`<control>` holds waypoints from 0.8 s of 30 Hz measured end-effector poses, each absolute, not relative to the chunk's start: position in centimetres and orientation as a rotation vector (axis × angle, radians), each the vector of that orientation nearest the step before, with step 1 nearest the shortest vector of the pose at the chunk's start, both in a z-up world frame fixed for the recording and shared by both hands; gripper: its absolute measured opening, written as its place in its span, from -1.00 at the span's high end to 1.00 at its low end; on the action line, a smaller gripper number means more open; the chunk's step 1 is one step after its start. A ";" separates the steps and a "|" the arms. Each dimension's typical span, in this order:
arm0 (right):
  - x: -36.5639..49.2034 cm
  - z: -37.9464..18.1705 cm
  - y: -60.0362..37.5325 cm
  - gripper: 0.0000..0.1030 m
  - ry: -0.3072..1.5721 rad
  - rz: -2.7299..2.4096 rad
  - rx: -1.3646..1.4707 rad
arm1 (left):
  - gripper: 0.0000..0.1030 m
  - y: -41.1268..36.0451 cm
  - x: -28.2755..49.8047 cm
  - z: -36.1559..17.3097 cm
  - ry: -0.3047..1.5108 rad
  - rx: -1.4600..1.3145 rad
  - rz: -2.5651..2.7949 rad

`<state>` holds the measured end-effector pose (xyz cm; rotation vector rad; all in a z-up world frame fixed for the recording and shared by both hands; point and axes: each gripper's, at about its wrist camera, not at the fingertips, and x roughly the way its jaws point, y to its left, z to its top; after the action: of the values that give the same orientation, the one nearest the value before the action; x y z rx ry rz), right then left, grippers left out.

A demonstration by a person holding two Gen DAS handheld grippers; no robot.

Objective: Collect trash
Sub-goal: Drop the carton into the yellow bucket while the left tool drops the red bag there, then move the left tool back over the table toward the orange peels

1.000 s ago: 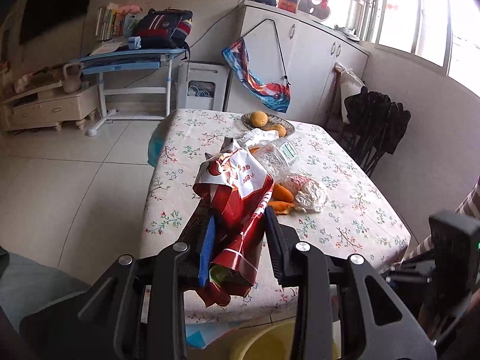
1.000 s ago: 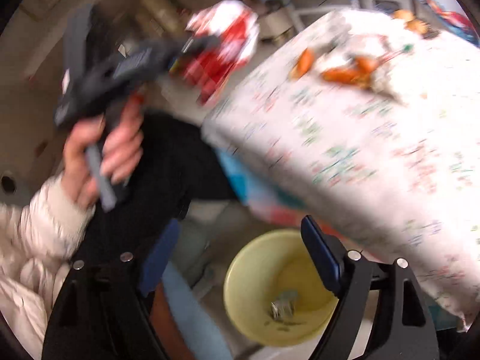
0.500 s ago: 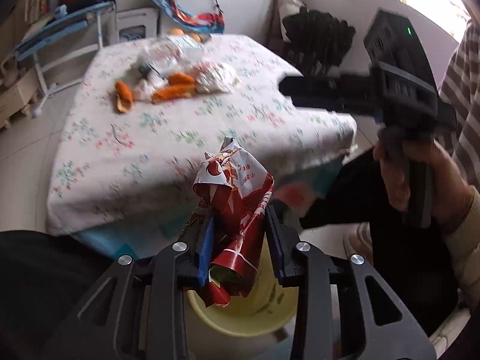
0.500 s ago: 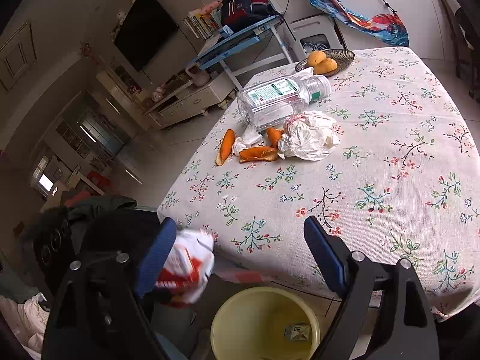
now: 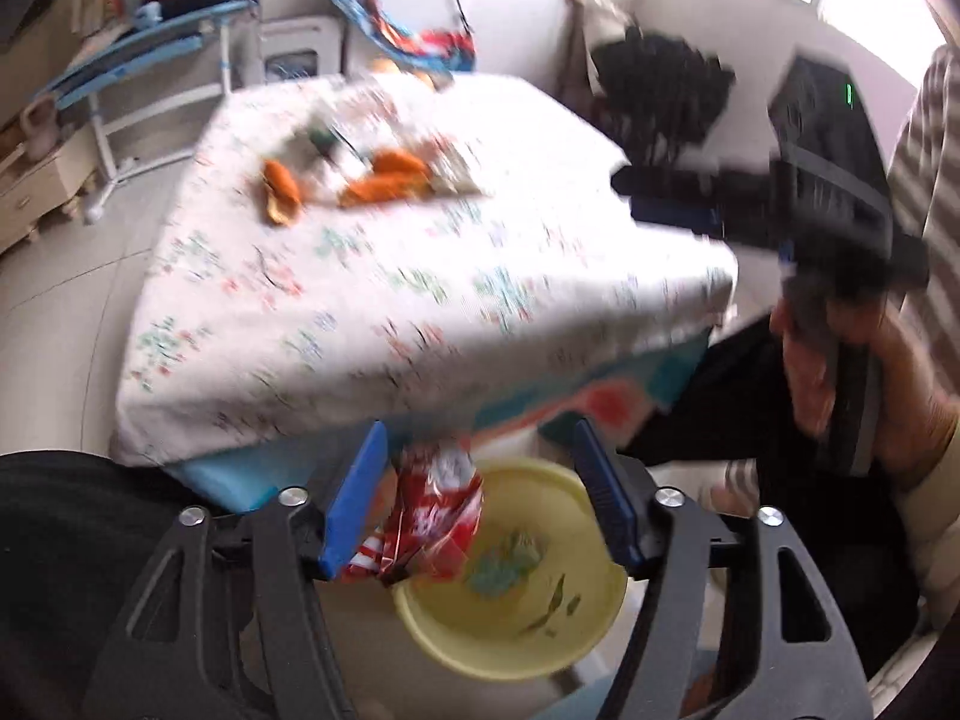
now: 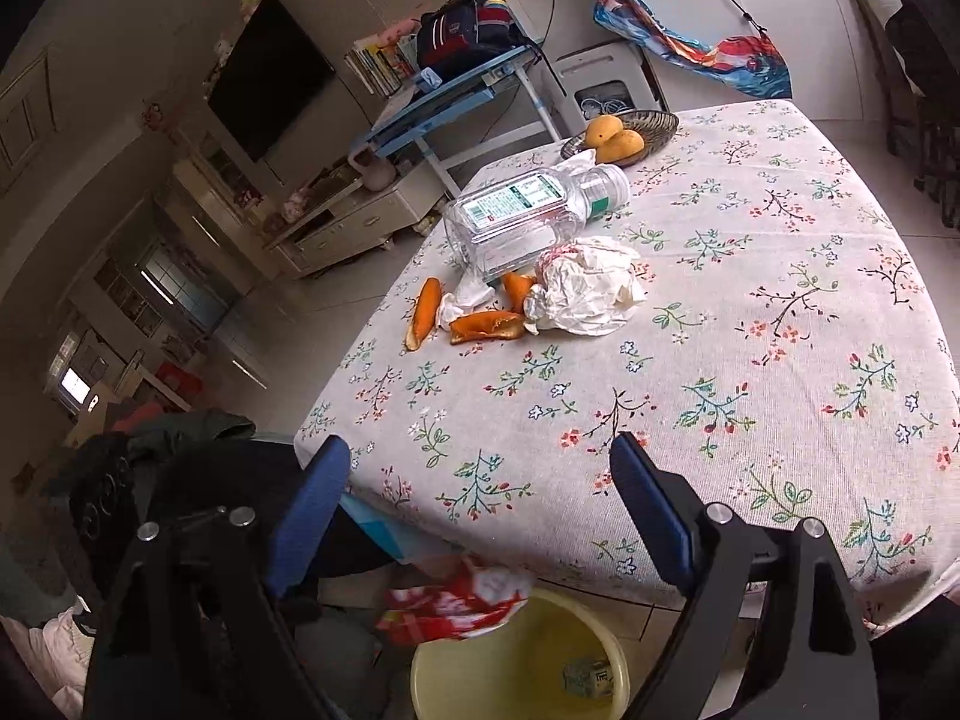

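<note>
My left gripper (image 5: 480, 492) is open above the yellow bin (image 5: 522, 636). The red and white snack wrapper (image 5: 429, 519) hangs loose between the fingers, over the bin's near rim; in the right wrist view the wrapper (image 6: 456, 600) is at the rim of the bin (image 6: 456, 678). My right gripper (image 6: 480, 516) is open and empty at the table's near edge. On the floral tablecloth (image 6: 750, 360) lie orange peels (image 6: 486, 324), crumpled white paper (image 6: 588, 294) and a clear plastic bottle (image 6: 522, 216) on its side.
A basket with two mangoes (image 6: 618, 132) sits at the table's far end. A small scrap (image 6: 588, 675) lies in the bin. A blue desk (image 6: 462, 96) and a low cabinet (image 6: 354, 222) stand beyond the table. The right gripper's body (image 5: 840, 180) shows at right.
My left gripper has opened and let go of the snack wrapper, which has dropped toward the bin. The right gripper has edged forward over the table edge.
</note>
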<state>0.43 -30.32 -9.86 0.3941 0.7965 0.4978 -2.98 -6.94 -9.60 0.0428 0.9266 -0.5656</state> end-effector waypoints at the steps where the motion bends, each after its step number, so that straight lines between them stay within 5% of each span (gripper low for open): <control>1: 0.5 -10.0 -30.4 -0.66 0.800 0.494 0.399 | -0.25 -6.6 -2.7 -9.4 0.927 0.022 -0.574; 11: 0.2 -9.4 -30.6 -0.66 0.764 0.471 0.392 | -0.26 -4.3 -2.5 -6.3 0.725 -0.028 -0.416; 15: -0.3 -8.6 -30.5 -0.66 0.713 0.460 0.365 | -0.46 -2.0 -2.2 -5.0 0.619 -0.074 -0.253; 24: -0.4 -8.1 -30.2 -0.66 0.668 0.442 0.333 | -0.47 -0.9 -1.9 -5.2 0.607 -0.095 -0.197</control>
<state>-0.39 -30.16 -8.05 0.3334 0.6680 0.4424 -1.86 -0.92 -5.17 -0.0947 0.6066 -0.1972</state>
